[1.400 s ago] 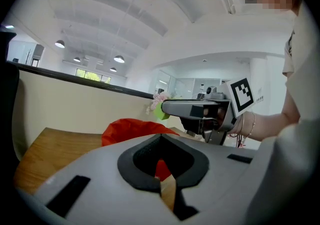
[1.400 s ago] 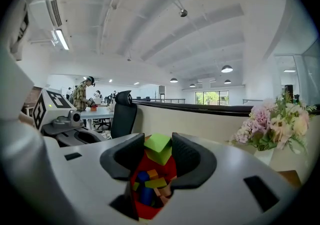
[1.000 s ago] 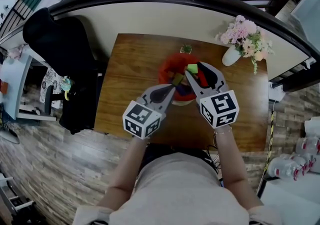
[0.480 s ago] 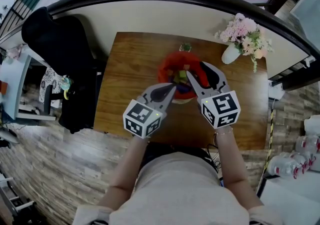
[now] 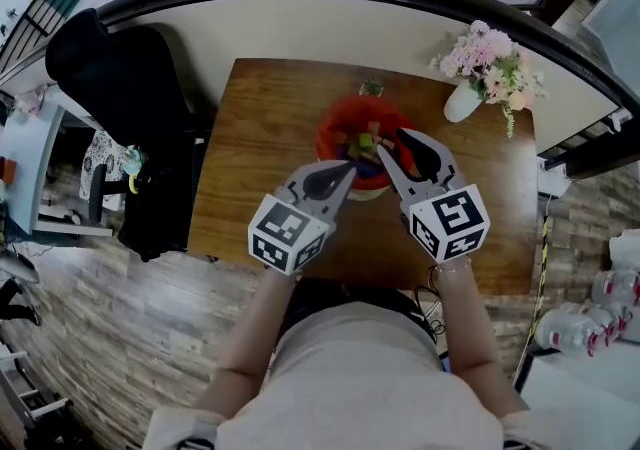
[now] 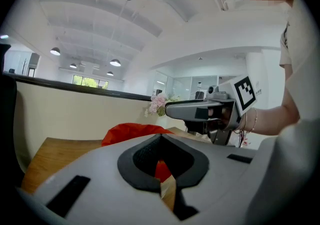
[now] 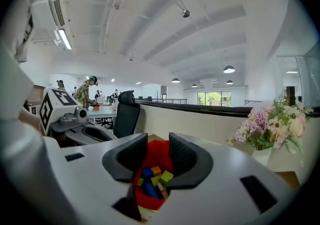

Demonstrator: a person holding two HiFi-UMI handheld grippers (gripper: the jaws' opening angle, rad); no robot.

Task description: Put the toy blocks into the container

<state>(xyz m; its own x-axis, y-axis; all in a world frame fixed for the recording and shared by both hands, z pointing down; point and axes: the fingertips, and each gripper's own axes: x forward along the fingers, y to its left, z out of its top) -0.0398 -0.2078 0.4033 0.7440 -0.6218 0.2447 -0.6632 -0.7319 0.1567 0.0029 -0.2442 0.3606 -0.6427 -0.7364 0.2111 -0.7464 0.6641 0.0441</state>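
Note:
A red container (image 5: 332, 134) stands mid-table with several coloured blocks (image 5: 364, 146) inside. In the right gripper view the blocks (image 7: 154, 178) lie in the red container (image 7: 157, 147) straight ahead. My right gripper (image 5: 396, 149) hovers over the container's near right rim. It (image 7: 156, 160) is open; its jaws have just been closing a little, with nothing between them. My left gripper (image 5: 344, 174) sits at the near left rim, its jaws together and empty. In its own view the left gripper (image 6: 161, 168) looks shut, with the container (image 6: 131, 132) behind it.
The wooden table (image 5: 268, 143) carries a white vase (image 5: 462, 109) of pink flowers at the far right and a small green thing (image 5: 372, 92) behind the container. A black chair (image 5: 128, 108) stands left of the table. A curved low wall runs behind.
A green block that sat between the right gripper's jaws has left them and lies in the container. The right gripper has drawn back slightly. The left gripper stayed put.

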